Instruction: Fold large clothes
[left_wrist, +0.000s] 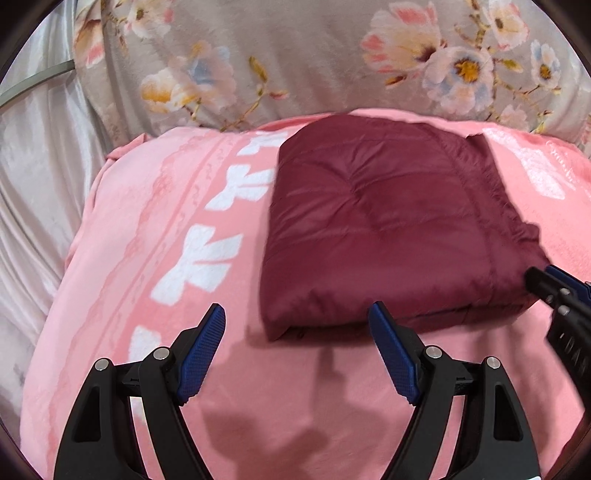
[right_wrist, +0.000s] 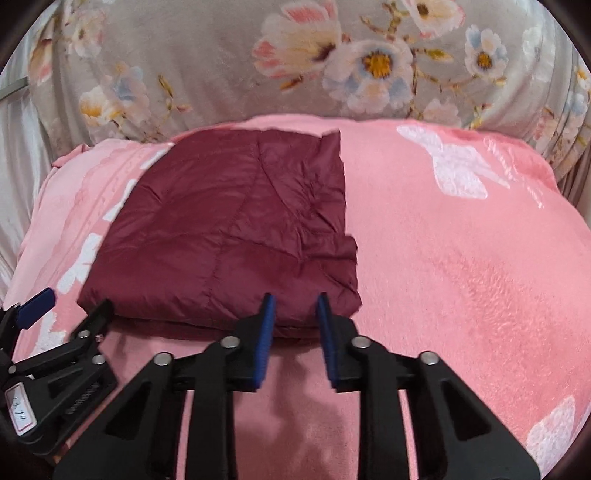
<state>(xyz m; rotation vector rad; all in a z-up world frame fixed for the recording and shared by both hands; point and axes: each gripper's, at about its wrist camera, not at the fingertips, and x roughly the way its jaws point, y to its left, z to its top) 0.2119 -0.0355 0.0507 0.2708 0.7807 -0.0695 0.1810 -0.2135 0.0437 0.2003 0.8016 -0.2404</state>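
Observation:
A maroon quilted jacket lies folded into a thick rectangle on a pink blanket; it also shows in the right wrist view. My left gripper is wide open and empty, just in front of the jacket's near left corner. My right gripper is partly open with a narrow gap and holds nothing, its fingertips at the jacket's near right edge. The right gripper shows at the right edge of the left wrist view. The left gripper shows at the lower left of the right wrist view.
The pink blanket with white bow prints covers the bed. A grey floral quilt lies behind it. Pale satin fabric and a thin cable lie at the far left.

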